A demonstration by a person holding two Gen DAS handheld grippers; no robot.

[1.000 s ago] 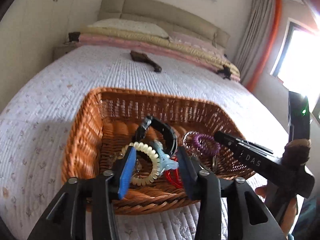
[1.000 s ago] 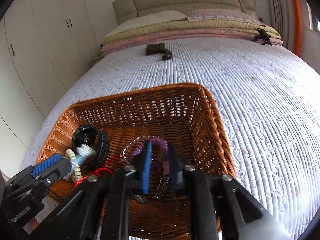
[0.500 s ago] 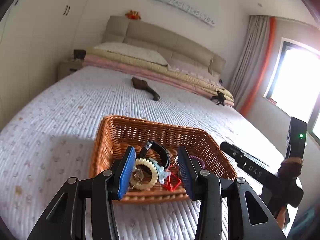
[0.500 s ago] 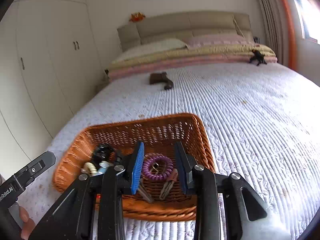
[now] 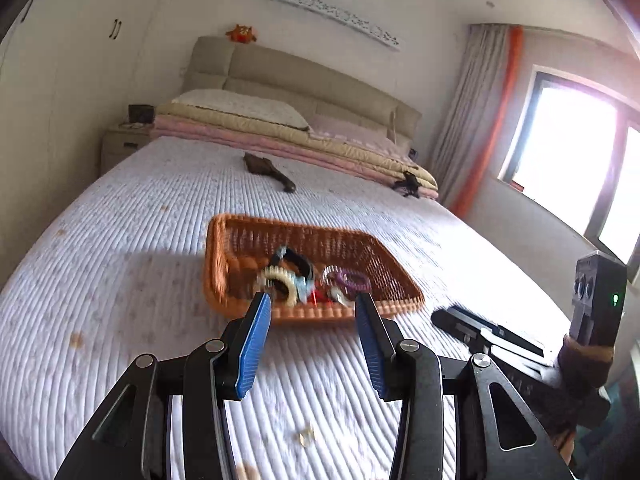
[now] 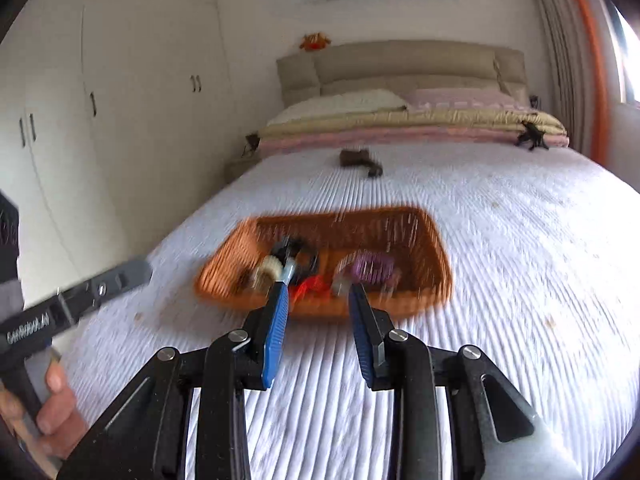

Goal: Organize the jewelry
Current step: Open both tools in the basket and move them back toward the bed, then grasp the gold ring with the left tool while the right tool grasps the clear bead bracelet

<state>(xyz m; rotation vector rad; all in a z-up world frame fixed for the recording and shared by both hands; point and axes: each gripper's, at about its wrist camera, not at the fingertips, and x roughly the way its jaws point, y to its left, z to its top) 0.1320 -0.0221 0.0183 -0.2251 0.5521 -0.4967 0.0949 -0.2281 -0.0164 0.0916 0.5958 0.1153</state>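
The wicker basket (image 5: 240, 264) lies on the quilted bed cover (image 5: 120, 280), and all the jewelry that can be seen is inside it, in its near part: a cream beaded bracelet (image 5: 280, 282), a black band (image 5: 298, 260) behind it, a purple coil bracelet (image 5: 352, 280) to the right and something red (image 6: 310, 286) between them. The left gripper (image 5: 310, 312) is over the bare cover in front of the basket, its blue pads apart with nothing between them. The right gripper (image 6: 316, 300) is in the same state — jaws apart and empty, a narrower gap, and they have just been opening a little.

Both tools are well clear of the basket, so the step in hand appears to be a retreat with the collecting finished, or nearly so. To do it well, each gripper should go straight away from the rim, without hooking the weave or the coil. A last look for strays is sensible: a small pale speck (image 5: 306, 438) lies on the cover near the left tool, but what it is cannot be told. The right view is blurred, so small pieces may be missed there.
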